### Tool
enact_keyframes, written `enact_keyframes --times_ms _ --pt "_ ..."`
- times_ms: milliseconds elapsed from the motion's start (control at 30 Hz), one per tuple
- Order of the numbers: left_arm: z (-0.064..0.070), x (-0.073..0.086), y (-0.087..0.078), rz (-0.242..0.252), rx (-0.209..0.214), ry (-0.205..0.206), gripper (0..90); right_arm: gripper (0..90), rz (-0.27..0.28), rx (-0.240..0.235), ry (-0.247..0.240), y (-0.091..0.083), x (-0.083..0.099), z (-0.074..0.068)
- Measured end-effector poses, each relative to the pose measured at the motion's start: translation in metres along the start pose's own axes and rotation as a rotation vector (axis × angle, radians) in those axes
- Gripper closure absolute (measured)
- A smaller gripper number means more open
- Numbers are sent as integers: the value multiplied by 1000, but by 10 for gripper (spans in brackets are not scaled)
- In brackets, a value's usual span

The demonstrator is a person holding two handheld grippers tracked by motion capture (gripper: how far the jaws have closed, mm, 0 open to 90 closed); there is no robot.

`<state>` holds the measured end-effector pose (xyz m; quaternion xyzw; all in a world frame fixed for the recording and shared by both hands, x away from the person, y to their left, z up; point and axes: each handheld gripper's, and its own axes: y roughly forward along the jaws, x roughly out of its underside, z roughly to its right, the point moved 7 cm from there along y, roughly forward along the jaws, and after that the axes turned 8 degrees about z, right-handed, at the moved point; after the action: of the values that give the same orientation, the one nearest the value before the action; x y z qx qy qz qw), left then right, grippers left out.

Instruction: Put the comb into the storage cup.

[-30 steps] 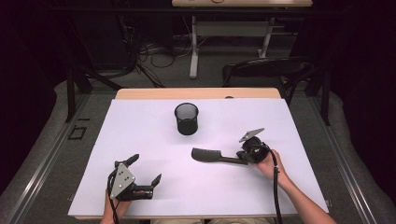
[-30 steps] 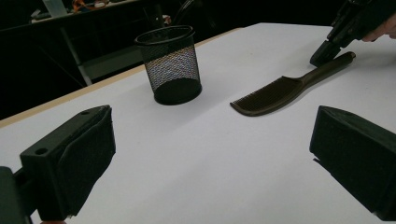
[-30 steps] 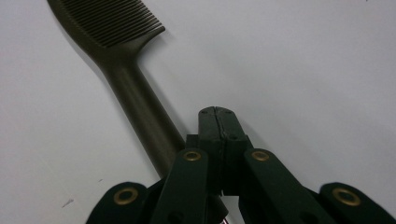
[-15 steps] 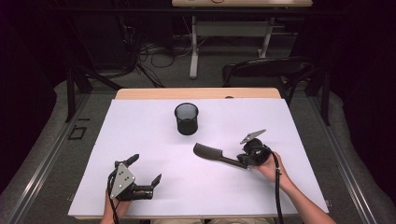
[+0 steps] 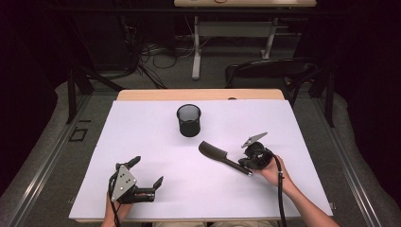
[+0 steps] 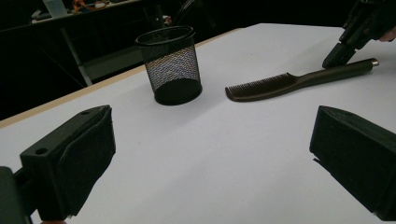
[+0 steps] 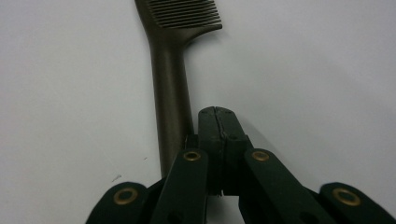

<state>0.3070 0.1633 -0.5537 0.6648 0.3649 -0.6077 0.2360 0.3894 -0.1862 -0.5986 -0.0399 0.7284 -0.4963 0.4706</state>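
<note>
A dark comb (image 5: 221, 157) lies flat on the white table (image 5: 142, 132), its teeth end toward the black mesh cup (image 5: 189, 121). My right gripper (image 5: 244, 166) is shut with nothing between its jaws; its tip rests against the right side of the comb's handle (image 7: 170, 79), near the handle's end. In the left gripper view the comb (image 6: 289, 81) lies right of the cup (image 6: 173, 65), with the right gripper (image 6: 332, 59) at its handle. My left gripper (image 5: 149, 170) stands wide open at the table's near left, its jaws holding nothing.
A black chair (image 5: 269, 71) stands beyond the table's far right edge. A desk leg and cables (image 5: 161, 52) lie on the floor behind. White table surface stretches between the two grippers.
The comb has swung on the table: its teeth end moved away from me and its handle end came nearer, with the shut right gripper moving along it. The left gripper stayed put.
</note>
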Motion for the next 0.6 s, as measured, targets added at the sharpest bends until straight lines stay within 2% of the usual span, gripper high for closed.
enact_keyframes --times_ms 67,100,400,533,600 --pt "0 0 0 1 1 -1 1 900 -10 -5 -1 -1 1 -1" --pt "0 0 0 0 1 0 1 900 8 -10 0 1 0 -2" --pt "0 0 0 1 1 -1 1 887 14 -16 3 0 0 -2" --pt "0 0 0 0 2 0 1 818 29 -10 2 -3 -2 1" --pt "0 0 0 1 1 -2 1 754 42 -1 5 -5 -4 2"
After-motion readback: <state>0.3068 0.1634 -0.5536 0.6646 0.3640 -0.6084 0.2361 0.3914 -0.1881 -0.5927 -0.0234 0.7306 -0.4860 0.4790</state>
